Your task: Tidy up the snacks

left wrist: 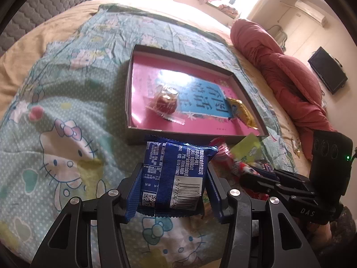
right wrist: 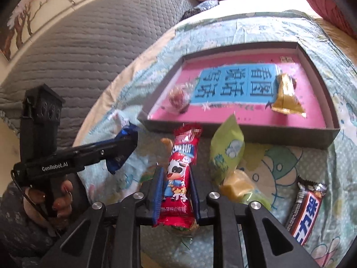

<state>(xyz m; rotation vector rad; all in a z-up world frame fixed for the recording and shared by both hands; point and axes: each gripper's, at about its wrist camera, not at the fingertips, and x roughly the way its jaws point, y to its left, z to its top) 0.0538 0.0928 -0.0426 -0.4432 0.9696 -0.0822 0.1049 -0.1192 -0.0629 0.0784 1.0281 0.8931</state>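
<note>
My left gripper (left wrist: 175, 178) is shut on a blue snack packet (left wrist: 176, 174), held just in front of the near wall of the pink-floored box (left wrist: 196, 135). My right gripper (right wrist: 176, 185) is shut on a red snack stick with a cartoon cow (right wrist: 180, 174), also short of the box (right wrist: 245, 134). Inside the box lie a red wrapped candy (left wrist: 166, 105) and a gold packet (left wrist: 242, 110); in the right wrist view the candy (right wrist: 178, 98) sits left and the gold packet (right wrist: 286, 96) right. The left gripper (right wrist: 125, 147) with its blue packet shows at the left there.
On the cartoon-cat bedsheet (left wrist: 67, 134) before the box lie a green packet (right wrist: 225, 151), a yellow wrapped piece (right wrist: 238, 185) and a black-and-blue chocolate bar (right wrist: 305, 210). A red quilt (left wrist: 285, 71) is bunched right of the box. A grey padded headboard (right wrist: 89, 44) stands behind.
</note>
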